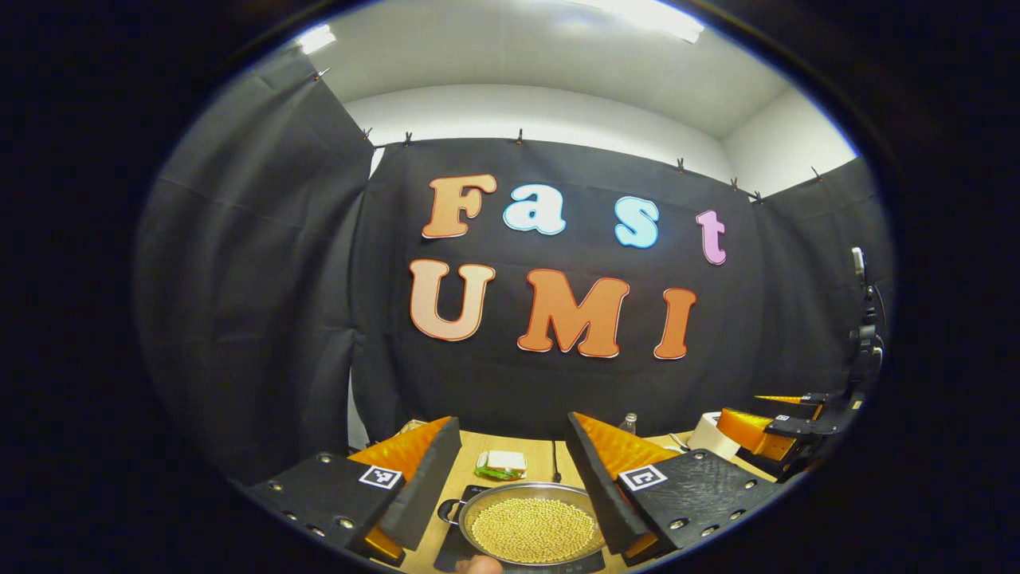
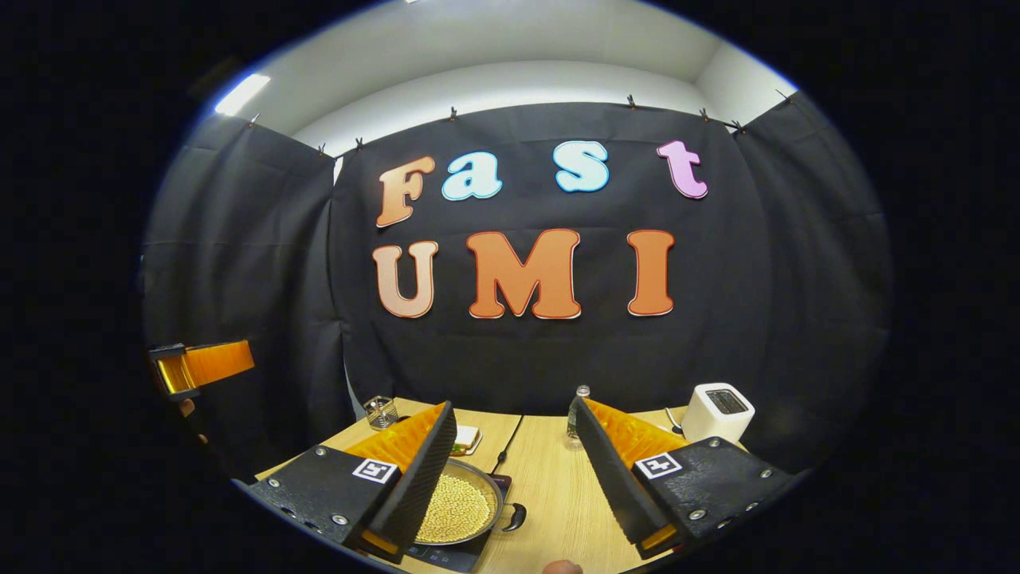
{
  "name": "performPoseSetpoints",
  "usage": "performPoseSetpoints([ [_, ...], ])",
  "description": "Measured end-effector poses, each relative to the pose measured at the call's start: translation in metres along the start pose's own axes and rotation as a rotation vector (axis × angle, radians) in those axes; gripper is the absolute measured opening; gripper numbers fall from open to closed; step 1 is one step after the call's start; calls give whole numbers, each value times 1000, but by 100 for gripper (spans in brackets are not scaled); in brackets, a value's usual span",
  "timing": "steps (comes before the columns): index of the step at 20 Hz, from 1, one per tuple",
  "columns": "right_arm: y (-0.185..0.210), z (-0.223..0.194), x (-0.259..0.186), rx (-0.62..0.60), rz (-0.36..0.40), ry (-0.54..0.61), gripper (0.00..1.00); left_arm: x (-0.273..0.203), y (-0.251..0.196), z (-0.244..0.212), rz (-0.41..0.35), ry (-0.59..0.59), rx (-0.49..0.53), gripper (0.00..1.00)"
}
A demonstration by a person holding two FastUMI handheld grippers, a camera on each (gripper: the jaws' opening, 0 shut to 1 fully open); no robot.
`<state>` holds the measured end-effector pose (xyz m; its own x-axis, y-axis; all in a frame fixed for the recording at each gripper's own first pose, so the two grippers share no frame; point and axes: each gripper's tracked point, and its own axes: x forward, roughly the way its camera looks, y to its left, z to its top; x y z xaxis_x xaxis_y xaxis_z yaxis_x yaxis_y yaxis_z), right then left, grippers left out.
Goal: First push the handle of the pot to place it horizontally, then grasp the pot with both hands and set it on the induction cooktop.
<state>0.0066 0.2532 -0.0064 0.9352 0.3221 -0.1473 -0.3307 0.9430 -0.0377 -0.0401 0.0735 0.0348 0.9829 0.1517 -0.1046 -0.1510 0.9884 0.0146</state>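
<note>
Left gripper view: the left tongs (image 1: 510,486) hang above a wooden counter (image 1: 542,462), held apart and gripping nothing. Between them, lower down, sits the pot (image 1: 532,522), a shallow metal pan filled nearly level with small pale yellow beans. It rests on a dark flat cooktop (image 1: 454,550), so the task looks finished or close to it. One small dark loop handle (image 1: 448,510) sticks out on its left side. Behind the pot lies a sandwich (image 1: 504,464), and a white toaster (image 1: 713,434) stands to the right, near the right tongs (image 1: 777,414) seen farther off.

In the right gripper view the right tongs (image 2: 514,470) are also apart and empty. The pot (image 2: 458,506) sits low and left, partly hidden behind one of the fingers (image 2: 414,478), with its other handle (image 2: 514,518) pointing right across the counter. A glass jar (image 2: 381,412) and a bottle (image 2: 582,410) stand at the back.

Likely risks: the beans lie loose and high in a shallow pan, so any knock from a finger, or a lift with one side higher, could spill them. From here it is hard to tell whether the pot sits fully centred on the cooktop
</note>
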Motion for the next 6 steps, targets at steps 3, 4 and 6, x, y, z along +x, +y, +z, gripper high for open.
performPoseSetpoints([
  [3,8,1,0,7,16,2,93,2,1,-3,6,3,2,83],
  [4,11,1,0,11,25,3,93,3,1,-3,6,5,0,83],
  [6,13,1,1,12,33,3,99,3,2,-5,9,13,-3,83],
])
